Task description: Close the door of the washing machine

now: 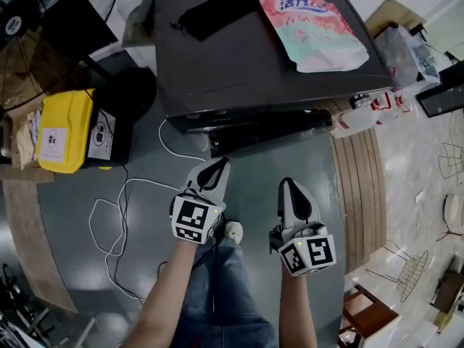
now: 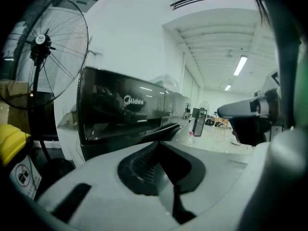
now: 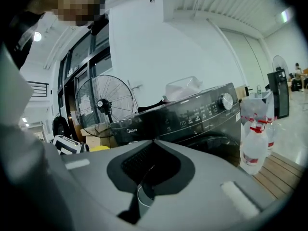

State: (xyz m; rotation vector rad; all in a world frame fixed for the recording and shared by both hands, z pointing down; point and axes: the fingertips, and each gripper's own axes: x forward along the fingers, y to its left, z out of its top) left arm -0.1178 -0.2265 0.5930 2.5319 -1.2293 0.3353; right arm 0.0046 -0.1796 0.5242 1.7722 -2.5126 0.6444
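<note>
The dark washing machine (image 1: 246,56) stands ahead of me, seen from above in the head view. Its control panel (image 3: 192,117) faces me, and the round door (image 3: 214,146) shows dimly below it. Whether the door sits fully closed I cannot tell. My left gripper (image 1: 217,162) hangs in the air a short way in front of the machine (image 2: 125,109), shut and empty, jaw tips meeting. My right gripper (image 1: 288,183) floats beside it to the right, also shut with nothing between its tips. Neither gripper touches the machine.
A detergent pouch (image 1: 312,27) and a black item (image 1: 217,9) lie on the machine's top. At left are a yellow container (image 1: 65,129) and a standing fan (image 2: 41,42). Spray bottles (image 3: 255,138) stand on wooden decking (image 1: 359,187) at right. A white cable (image 1: 116,216) trails across the floor.
</note>
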